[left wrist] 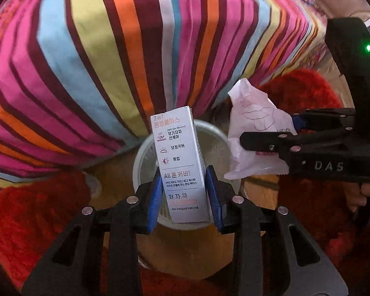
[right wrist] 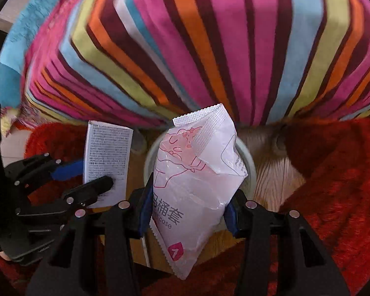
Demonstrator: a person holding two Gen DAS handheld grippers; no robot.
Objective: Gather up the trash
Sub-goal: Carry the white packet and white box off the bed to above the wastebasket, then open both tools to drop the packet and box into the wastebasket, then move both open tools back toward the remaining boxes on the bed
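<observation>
The cosmetics carton (left wrist: pixel 178 165) stands upright between the blue pads of the left gripper (left wrist: pixel 186 194), which is closed on its lower half. In the left wrist view the carton hangs directly over the round bin (left wrist: pixel 217 138), whose pale rim shows behind it. The plastic pouch (right wrist: pixel 197 185) is pinched low down by the closed right gripper (right wrist: pixel 188 209), with its sealed, serrated top free at 12 o'clock. In the right wrist view the pouch covers most of the bin (right wrist: pixel 249 162) opening.

Procedure, as judged from the task: bring each item over the centre of the bin opening before releasing it. Lower the carton so that its bottom edge is inside the rim; a tall carton released from high up is likely to tip and strike the rim. The pouch is light and limp and may drift, so release it low. The two grippers are near one another, the right at 3 o'clock of the left; release one item at a time to avoid contact.

Legible writing, carton front: "3 in 1", "SPF 50+ PA++++", "All" and several lines of Korean. The carton back carries dense small print, unreadable. Pouch: Chinese characters, then "case" beneath them. The right gripper body reads "DAS".

The bin stands on a wooden floor (right wrist: pixel 276 177), between the red rug (right wrist: pixel 333 172) and the striped bedcover (left wrist: pixel 86 61).
</observation>
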